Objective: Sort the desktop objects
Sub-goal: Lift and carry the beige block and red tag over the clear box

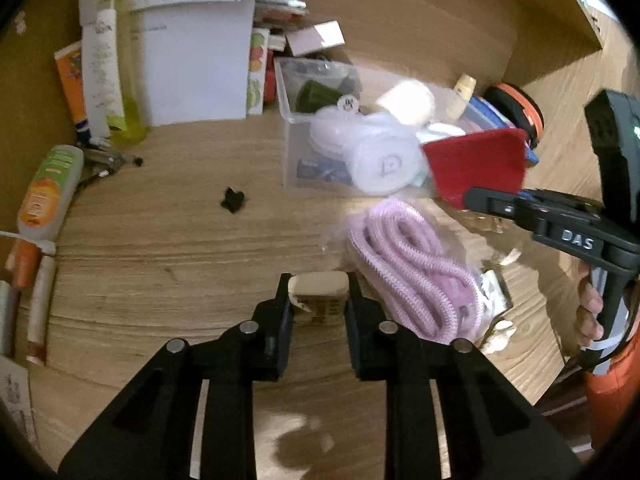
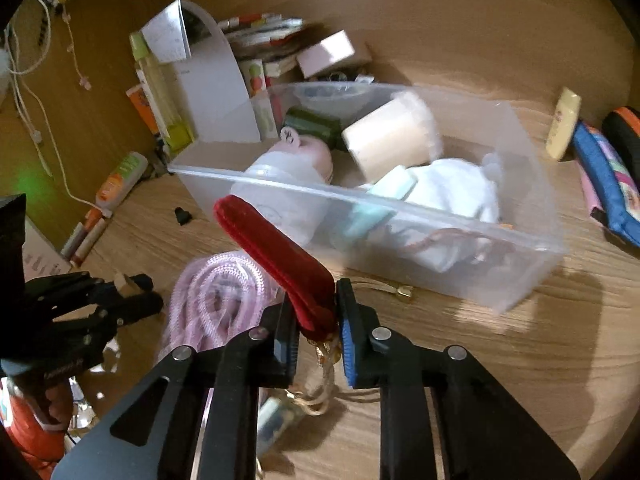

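My left gripper (image 1: 319, 292) is shut on a small cream eraser (image 1: 320, 285) with a printed sleeve, low over the wooden desk. My right gripper (image 2: 316, 308) is shut on a red velvet pouch (image 2: 276, 252) and holds it up in front of the clear plastic bin (image 2: 520, 280). The pouch also shows in the left wrist view (image 1: 478, 164), beside the bin (image 1: 290, 152). The bin holds a white cloth bundle (image 2: 452, 196), a cream roll (image 2: 390, 140) and a dark green item (image 2: 312, 126). A pink coiled cord in a clear bag (image 1: 416, 268) lies between the grippers.
Tubes, a bottle and pens (image 1: 48, 192) lie at the left edge. A white folder with papers (image 1: 196, 60) and small boxes stand behind the bin. A blue pencil case (image 2: 608, 188) and a yellow tube (image 2: 564, 124) lie at the right. A small black clip (image 1: 233, 200) lies on the desk.
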